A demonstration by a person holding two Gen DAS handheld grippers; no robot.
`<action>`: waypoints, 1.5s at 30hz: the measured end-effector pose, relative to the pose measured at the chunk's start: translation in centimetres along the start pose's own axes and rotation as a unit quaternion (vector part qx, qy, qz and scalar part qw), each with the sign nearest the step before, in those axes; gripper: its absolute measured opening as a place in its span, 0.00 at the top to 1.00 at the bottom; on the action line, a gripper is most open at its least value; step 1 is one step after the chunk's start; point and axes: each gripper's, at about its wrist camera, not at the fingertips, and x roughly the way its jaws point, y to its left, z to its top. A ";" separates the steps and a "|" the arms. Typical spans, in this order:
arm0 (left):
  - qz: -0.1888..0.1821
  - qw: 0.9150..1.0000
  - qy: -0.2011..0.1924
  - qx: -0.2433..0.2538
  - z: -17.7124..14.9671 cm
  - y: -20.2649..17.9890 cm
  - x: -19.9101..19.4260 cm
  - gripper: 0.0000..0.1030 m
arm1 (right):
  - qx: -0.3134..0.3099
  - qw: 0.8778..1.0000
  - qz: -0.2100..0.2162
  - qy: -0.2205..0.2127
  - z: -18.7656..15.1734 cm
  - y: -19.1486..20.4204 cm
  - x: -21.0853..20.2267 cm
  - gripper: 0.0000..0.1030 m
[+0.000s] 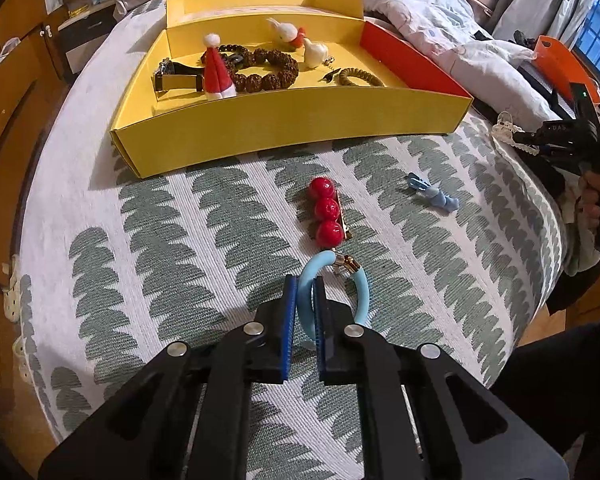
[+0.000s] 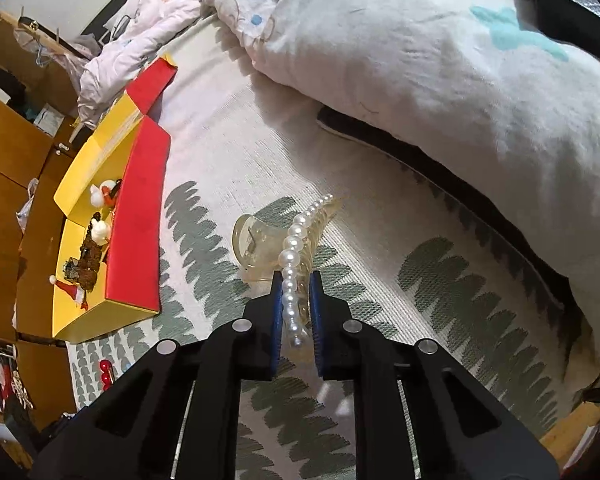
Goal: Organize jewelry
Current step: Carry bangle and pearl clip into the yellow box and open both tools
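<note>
The left tongs (image 1: 306,292) are clamped on the light, rubbery blue bracelet (image 1: 332,288); the right tongs (image 2: 296,292) grip the brittle pearl hair claw (image 2: 288,248), best held at its spine, box (image 1: 284,120) at twelve o'clock.

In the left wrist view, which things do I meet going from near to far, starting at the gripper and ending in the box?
left gripper, shut on the light blue ring bracelet → red three-ball hair clip → front wall of the yellow box → brown bead bracelet inside it → white bird figure.

No legible text on anything.
</note>
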 end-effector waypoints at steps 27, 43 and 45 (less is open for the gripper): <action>-0.026 0.996 -0.080 -0.007 2.5 -0.8 -5.4 0.92 | -0.055 0.990 0.104 -0.078 -1.0 6.3 -7.1 0.87; -0.018 0.990 -0.133 -0.050 10.5 1.2 -7.1 0.92 | -0.121 0.974 0.182 -0.053 0.2 17.4 -2.7 0.87; -0.006 0.990 -0.135 -0.051 11.6 1.5 -6.3 0.92 | -0.123 0.974 0.185 -0.043 0.5 18.7 -1.0 0.87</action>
